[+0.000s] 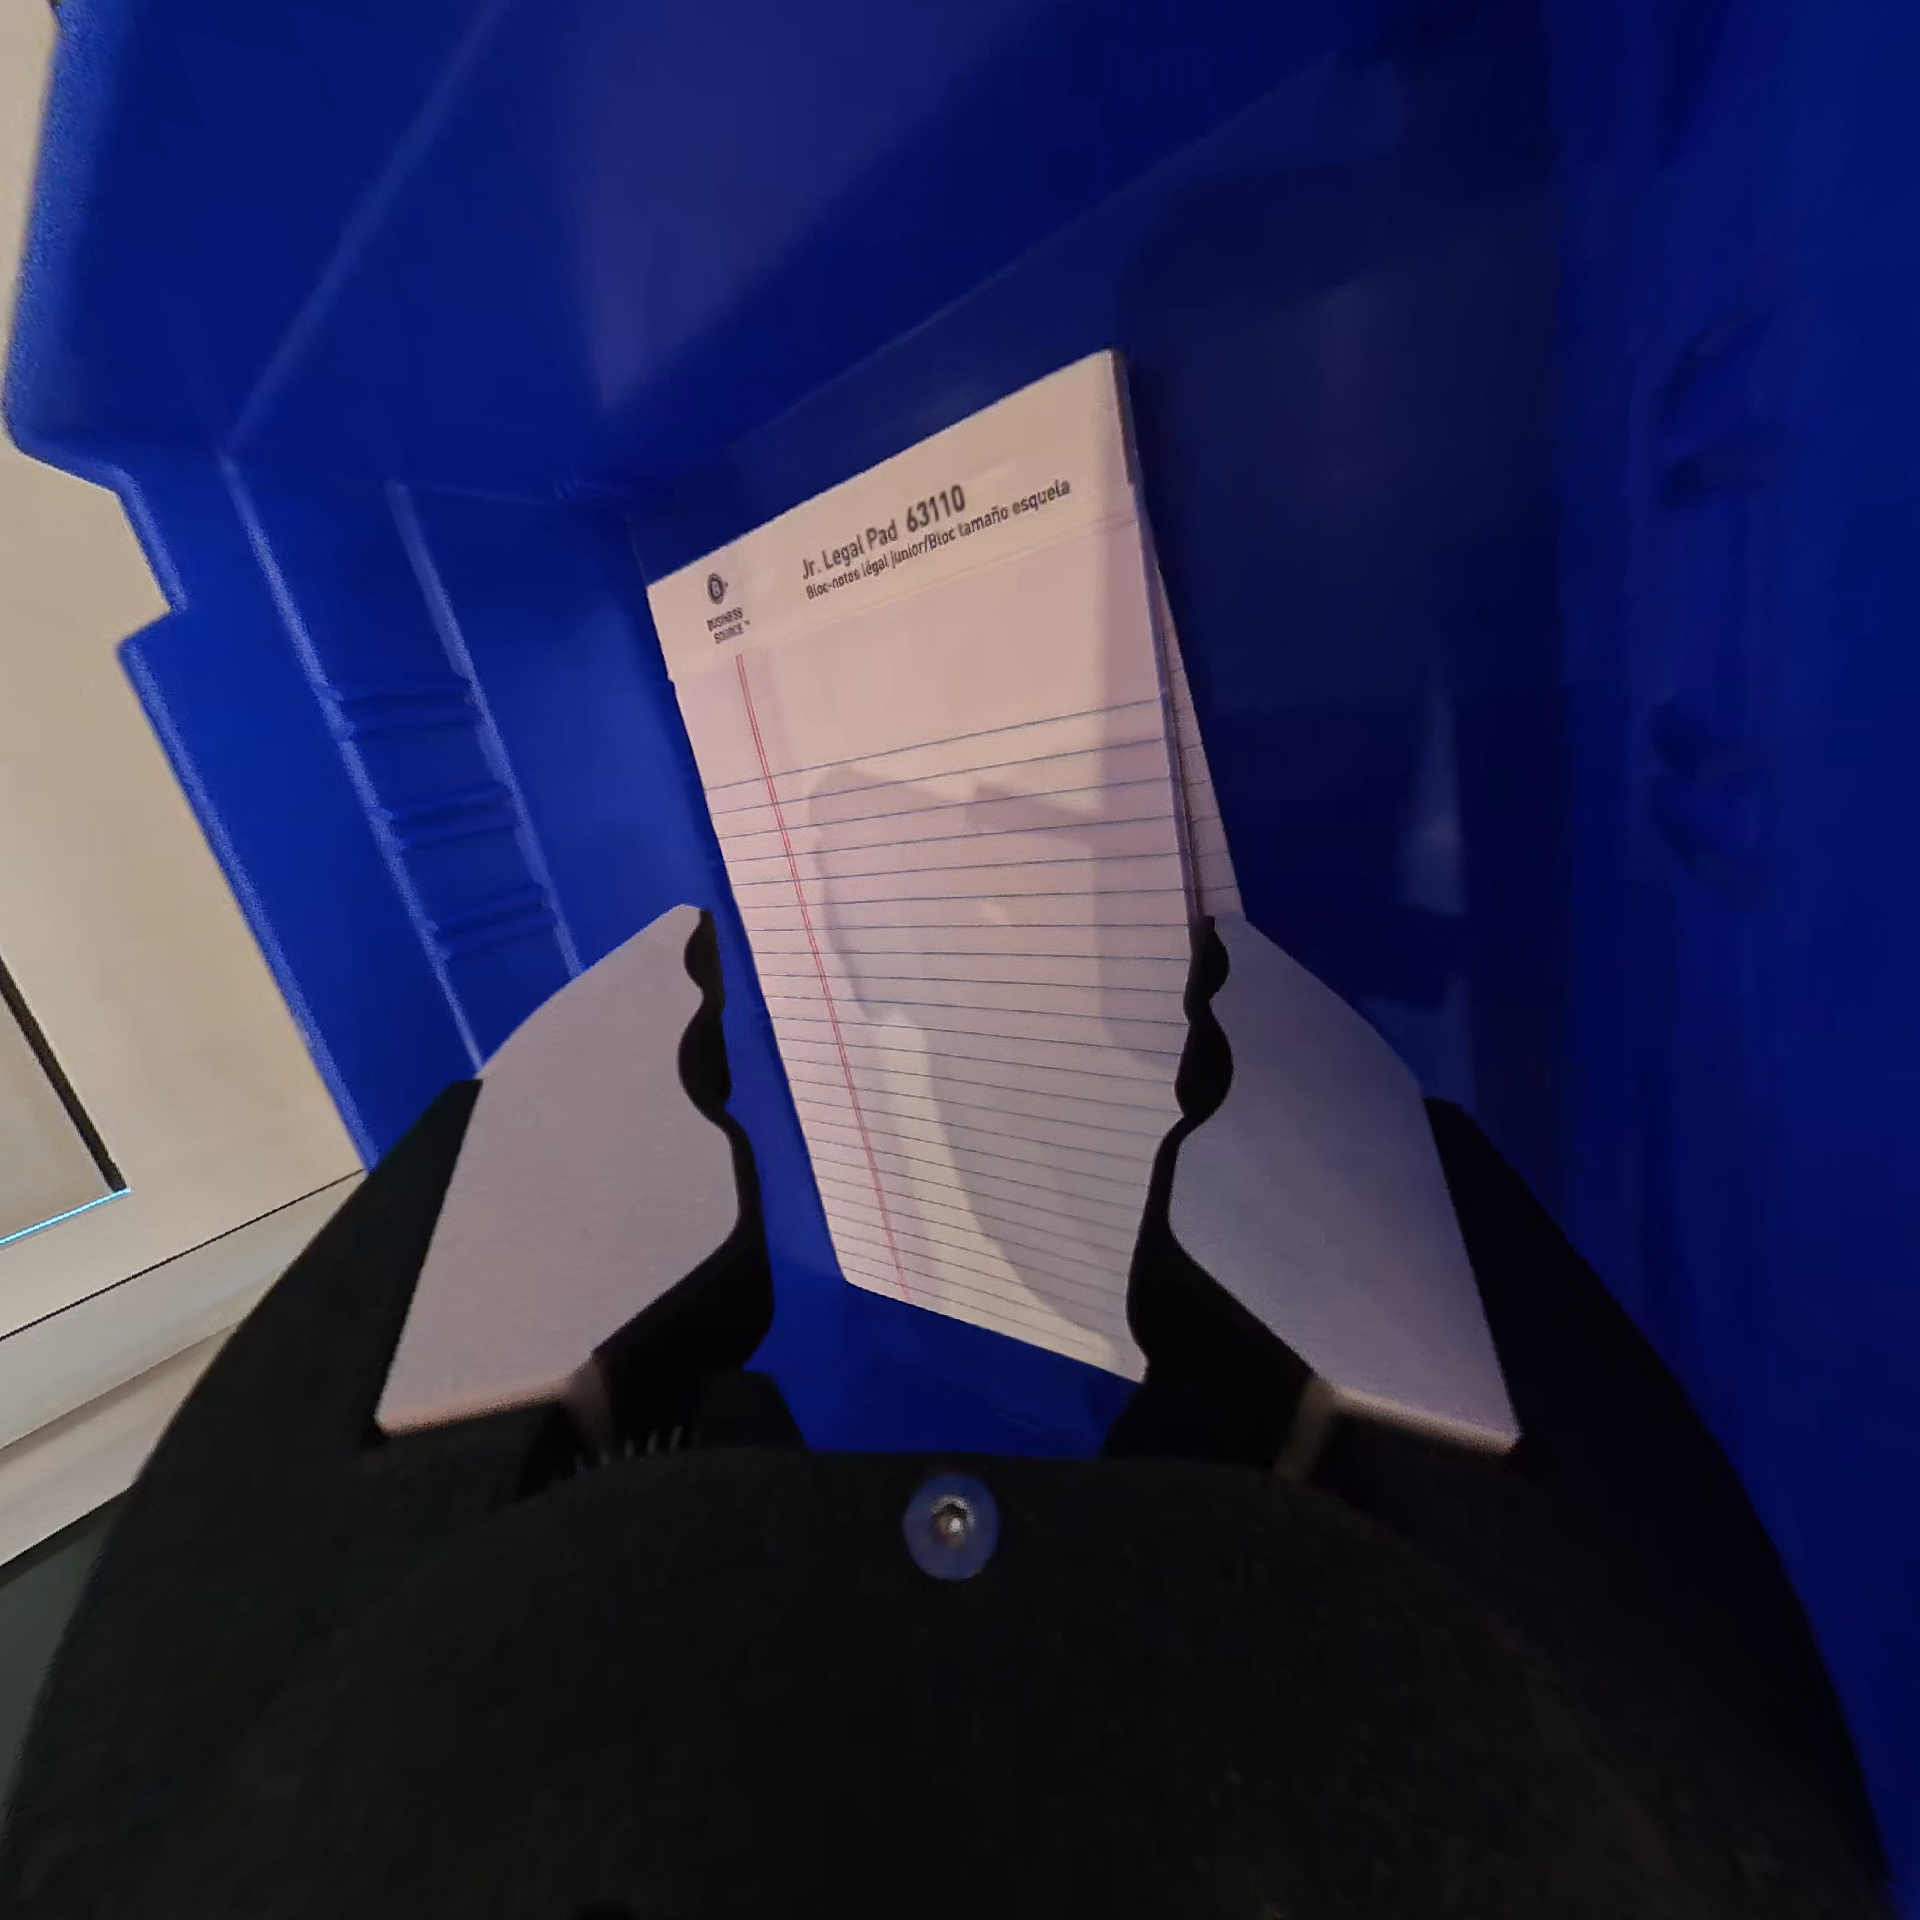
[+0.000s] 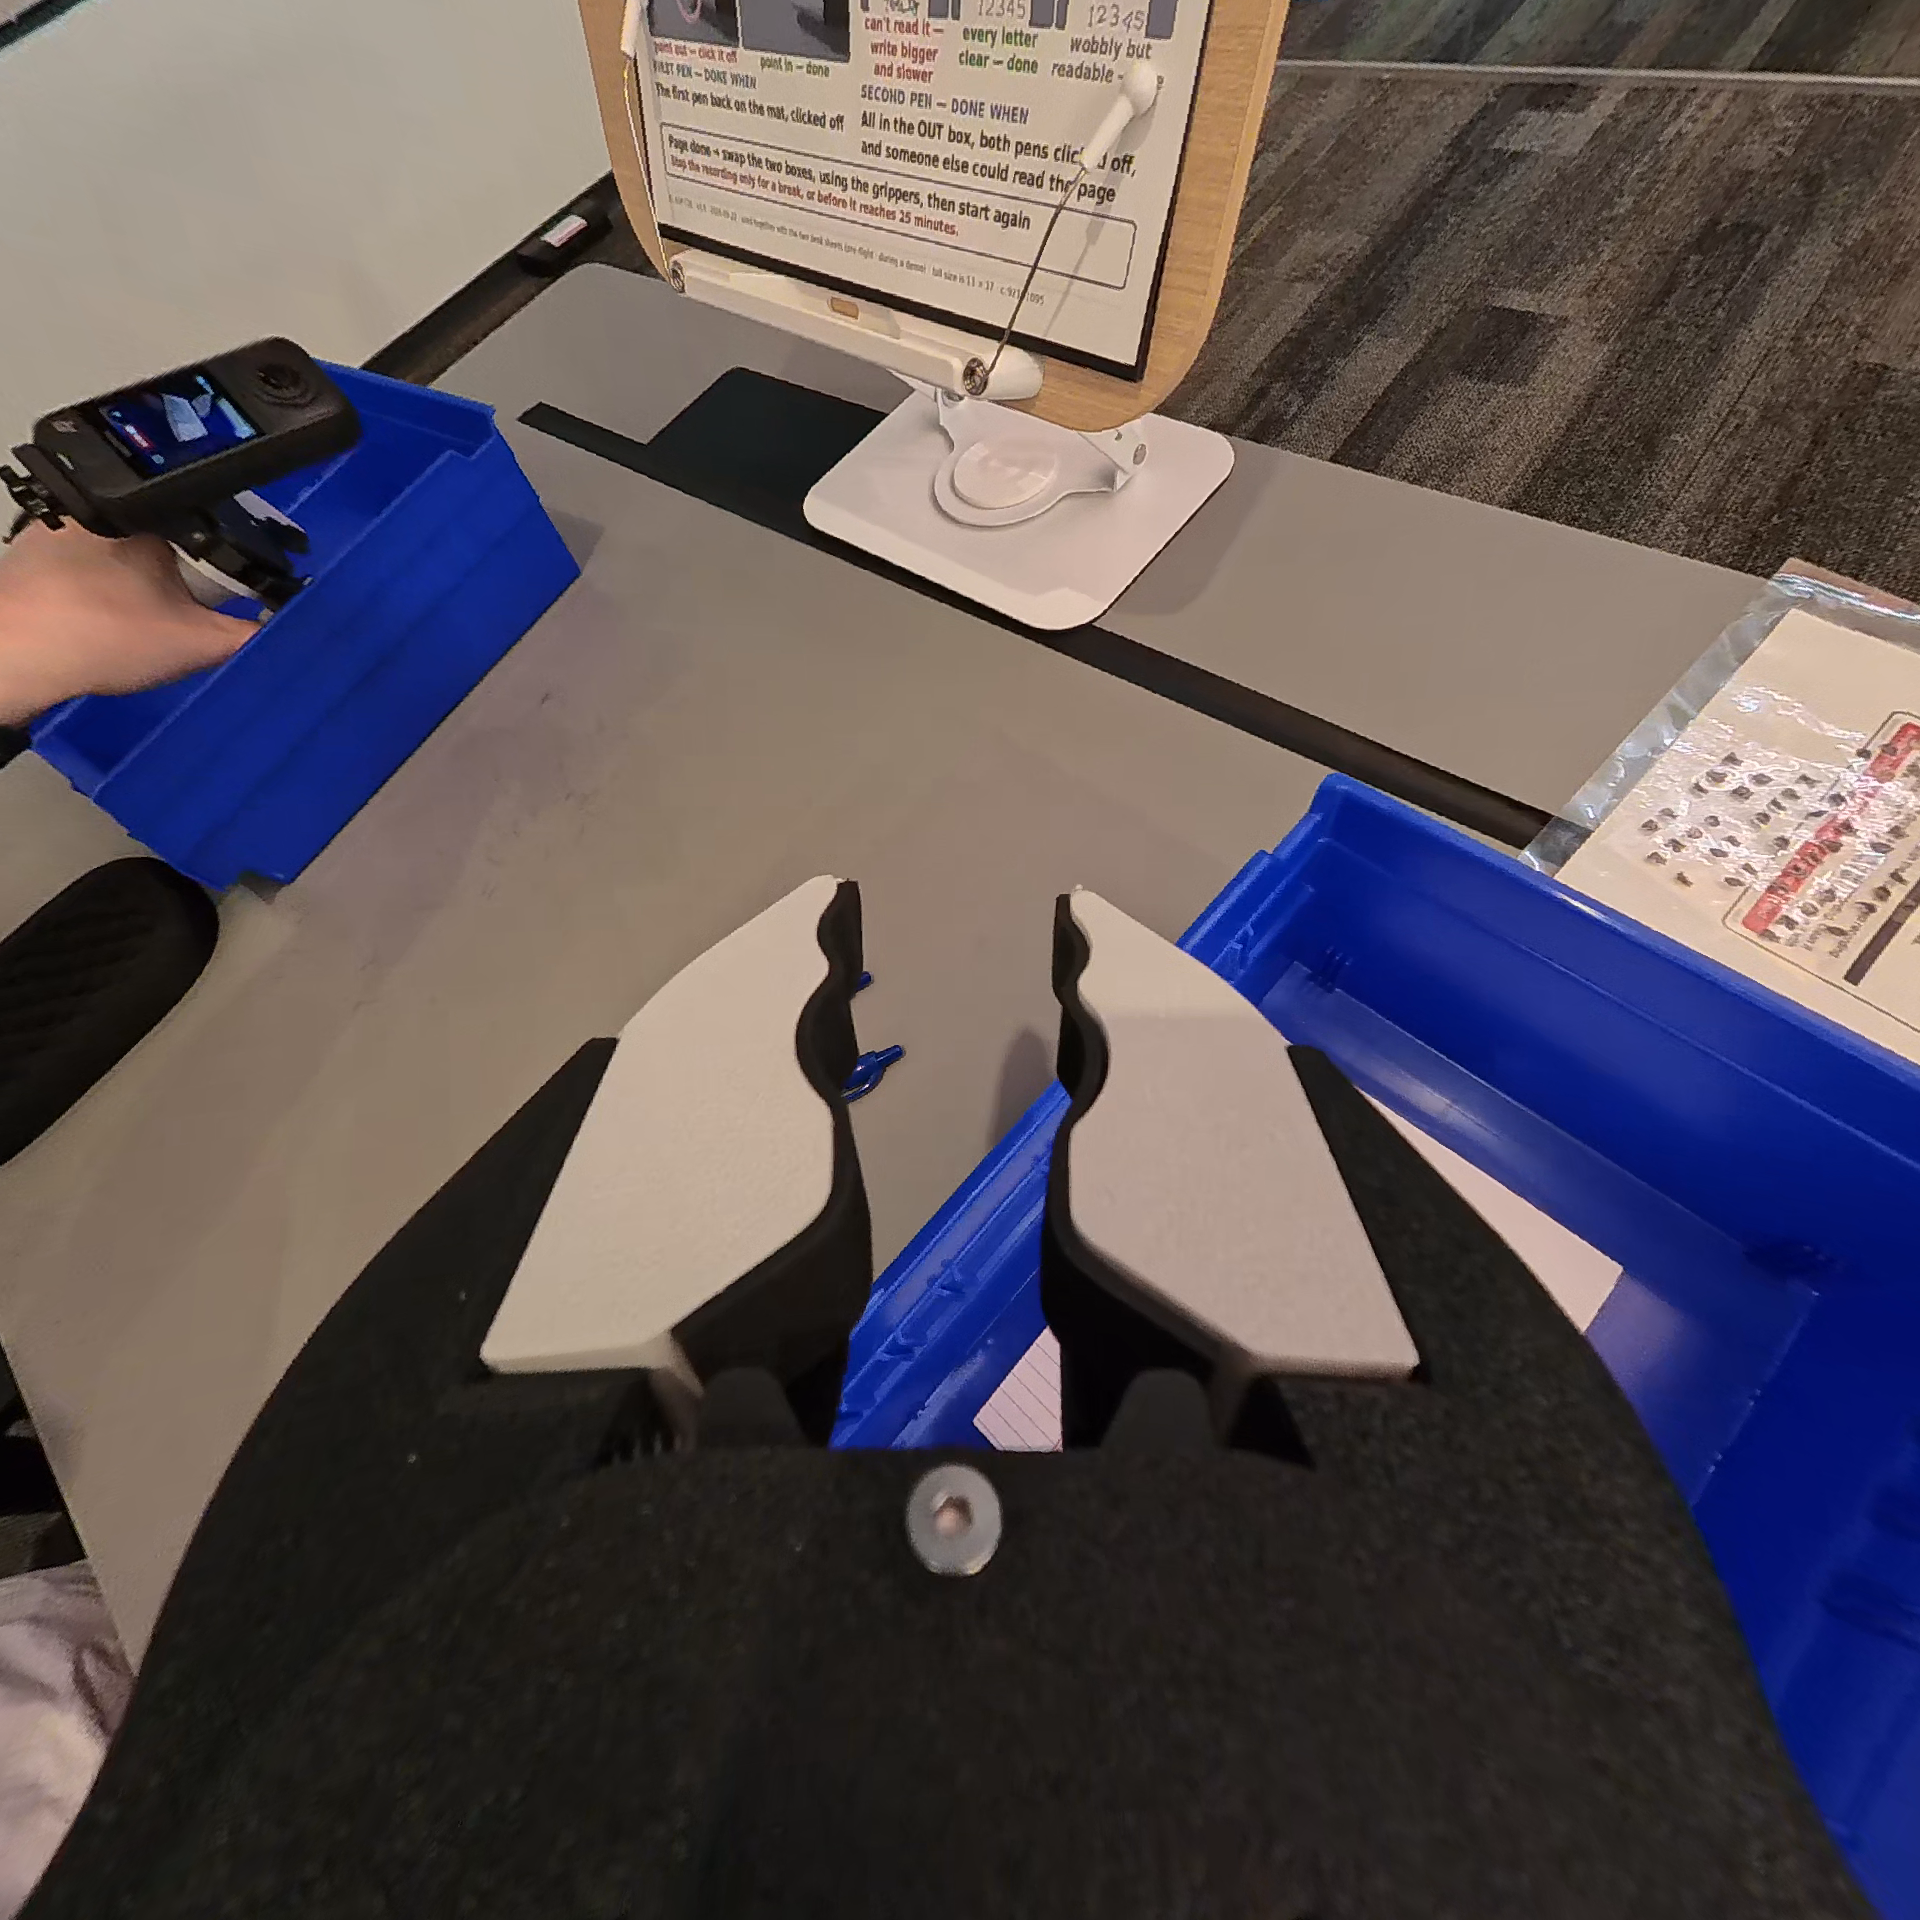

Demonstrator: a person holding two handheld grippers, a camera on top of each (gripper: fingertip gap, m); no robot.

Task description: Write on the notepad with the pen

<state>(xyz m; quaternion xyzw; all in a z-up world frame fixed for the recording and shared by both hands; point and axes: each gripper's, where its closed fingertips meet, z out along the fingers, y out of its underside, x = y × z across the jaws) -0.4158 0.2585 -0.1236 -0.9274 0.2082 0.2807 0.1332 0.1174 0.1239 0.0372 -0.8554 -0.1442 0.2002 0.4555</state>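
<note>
A white lined notepad [image 1: 966, 831] lies inside a blue bin [image 1: 520, 312]. My left gripper [image 1: 956, 930] is open, with a finger close to each long edge of the pad; I cannot tell whether they touch it. In the right wrist view the left gripper [image 2: 255, 540] reaches into the far-left blue bin [image 2: 364, 644], held by a hand. My right gripper [image 2: 956, 894] is open and empty above the grey table [image 2: 623, 779], over the left wall of a second blue bin [image 2: 1455, 935]. Small blue pen parts [image 2: 878, 1065] show beside its left finger; the rest is hidden.
A lined sheet [image 2: 1023, 1403] lies in the near bin. An instruction board on a white stand [image 2: 1018, 509] is at the table's back. A plastic bag with a printed sheet [image 2: 1766, 790] lies at the right. A black rounded object [image 2: 94, 977] is at the left edge. My hands' fingertips stand some 55 centimeters from each other.
</note>
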